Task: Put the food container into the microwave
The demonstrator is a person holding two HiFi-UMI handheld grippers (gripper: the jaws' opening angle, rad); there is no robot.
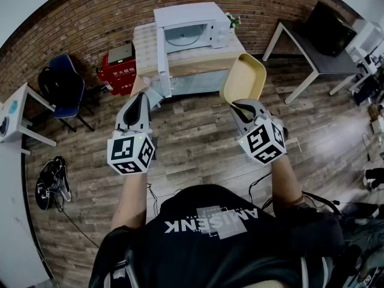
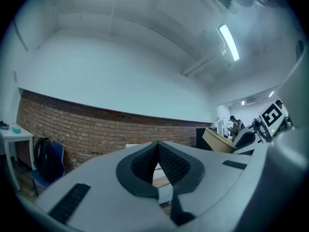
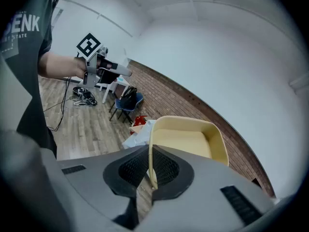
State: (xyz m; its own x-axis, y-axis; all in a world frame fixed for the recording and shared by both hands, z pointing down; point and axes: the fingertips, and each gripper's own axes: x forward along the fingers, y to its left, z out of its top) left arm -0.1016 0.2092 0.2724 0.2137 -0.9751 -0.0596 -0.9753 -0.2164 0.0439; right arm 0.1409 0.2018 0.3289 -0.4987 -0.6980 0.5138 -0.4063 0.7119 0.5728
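A pale yellow food container [image 1: 244, 78] hangs tilted in the air, and my right gripper [image 1: 243, 105] is shut on its near rim. The right gripper view shows that rim pinched between the pads, with the empty container [image 3: 186, 140] beyond my right gripper [image 3: 150, 168]. The white microwave [image 1: 191, 30] stands on a table ahead, its door [image 1: 163, 65] swung wide open toward me. My left gripper [image 1: 143, 95] is shut with nothing in it, held level near the open door. In the left gripper view, the left gripper [image 2: 158, 164] has its pads together.
A wooden-topped table [image 1: 146, 48] carries the microwave. A red box [image 1: 120, 71] and a blue chair [image 1: 62, 87] stand to its left, a white table [image 1: 312, 50] with a dark monitor to its right. Cables and a bag [image 1: 50, 180] lie on the wooden floor.
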